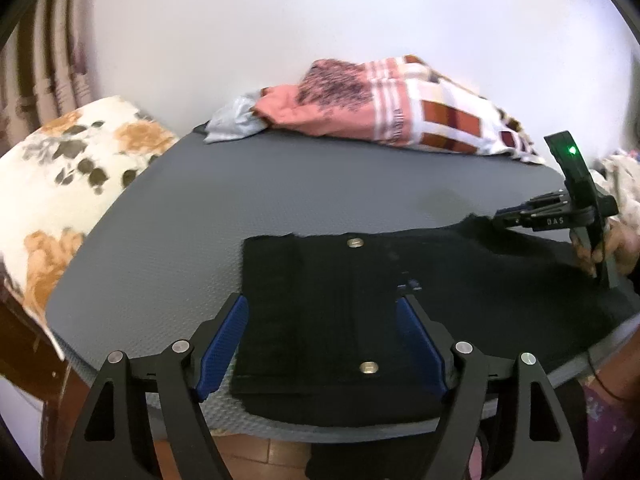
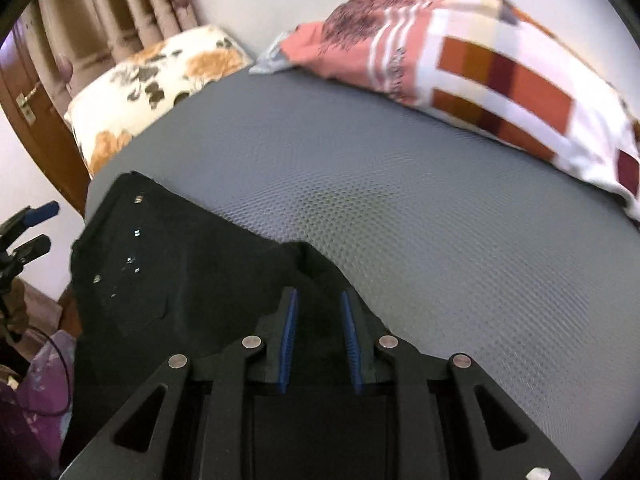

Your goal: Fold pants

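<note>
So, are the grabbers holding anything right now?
The right gripper seems to pinch the black pants at their far edge; the left gripper is open, holding nothing.

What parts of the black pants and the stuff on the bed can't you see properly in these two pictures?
- Pants: left wrist view, the near edge is hidden behind the left claw; the far leg runs off the right side.
- Right claw: right wrist view, black cloth lies between its fingers; whether they pinch it cannot be told.
- Patterned blanket: right wrist view, blurred, so its small print is unreadable.
- Pale cloth: left wrist view, half buried under the blanket.
</note>
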Tool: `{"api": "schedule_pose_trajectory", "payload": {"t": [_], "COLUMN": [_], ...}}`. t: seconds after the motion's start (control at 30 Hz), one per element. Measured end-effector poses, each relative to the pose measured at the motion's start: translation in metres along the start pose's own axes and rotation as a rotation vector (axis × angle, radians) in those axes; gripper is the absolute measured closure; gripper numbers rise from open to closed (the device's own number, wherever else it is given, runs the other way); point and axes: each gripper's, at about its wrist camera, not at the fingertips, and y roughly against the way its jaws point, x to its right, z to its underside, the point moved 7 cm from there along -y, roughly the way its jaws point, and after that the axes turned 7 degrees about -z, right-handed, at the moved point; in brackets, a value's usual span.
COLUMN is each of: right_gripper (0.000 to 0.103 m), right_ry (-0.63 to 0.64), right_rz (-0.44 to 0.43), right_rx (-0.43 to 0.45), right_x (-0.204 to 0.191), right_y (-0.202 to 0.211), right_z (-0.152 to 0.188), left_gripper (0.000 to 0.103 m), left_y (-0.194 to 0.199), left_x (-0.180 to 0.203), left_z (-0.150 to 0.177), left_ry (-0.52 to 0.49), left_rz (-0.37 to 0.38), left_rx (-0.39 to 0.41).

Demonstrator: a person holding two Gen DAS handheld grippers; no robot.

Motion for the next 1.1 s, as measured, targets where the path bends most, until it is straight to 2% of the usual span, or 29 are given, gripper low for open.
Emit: {"api": "schedule_pose_trajectory", "payload": {"t": [0.1,0.17,0.23,0.27,0.37,0.4,0.47,0.7,0.87,0.97,1.1], "right_gripper": [0.079,0.08,0.084,0.09,0.093,0.097,0.097,0.099,0.1,0.1,0.099], "right_ry": [0.029,0.062,0.052,0.061,0.091,0.077,0.034,-0.099,-0.097,-0.13,-0.144], "right_rz": [-0.023,-0.007,-0.031,-0.043,-0.038,-0.055,-0.074,-0.026,-0.008,-0.013,0.005], "right_rx": [-0.071,-0.103,-0.108,-0.106,-0.107,-0.093,-0.044,0.041,0.045,0.083,0.127], "right_x": [0.001,-0.001,0.001,-0.001,-0.01,-0.011,-0.01,0.022,0.021,0.026,0.028], "right_y": [-0.021,-0.028,-0.028,-0.026,-0.027,-0.025,-0.021,-0.034,-0.039,-0.039,-0.039], "right_z": [0.0,0.003,0.001,0.001,0.003,0.002,-0.005,-0.02,-0.014,-0.014,-0.013], "left_gripper": [0.026,0.026,0.026,0.026,0.026,0.026,0.026,0.026,0.026,0.026,0.026], "left_y": [-0.007,-0.014,-0.019,-0.022,-0.027,-0.028,-0.03,-0.035,-0.036,-0.035,-0.032], "left_x": [-0.015,-0.023,-0.026,-0.027,-0.028,-0.028,-0.028,-0.035,-0.048,-0.059,-0.07], "left_z": [0.001,0.003,0.006,0.008,0.011,0.012,0.013,0.016,0.015,0.014,0.019], "left_ry": [0.065,0.091,0.108,0.113,0.114,0.112,0.105,0.099,0.128,0.141,0.146], "left_rz": [0.003,-0.003,-0.001,-0.002,-0.008,-0.011,-0.017,-0.052,-0.078,-0.103,-0.086], "left_rx": [-0.019,-0.039,-0.059,-0.069,-0.09,-0.092,-0.093,-0.104,-0.099,-0.103,-0.16]}}
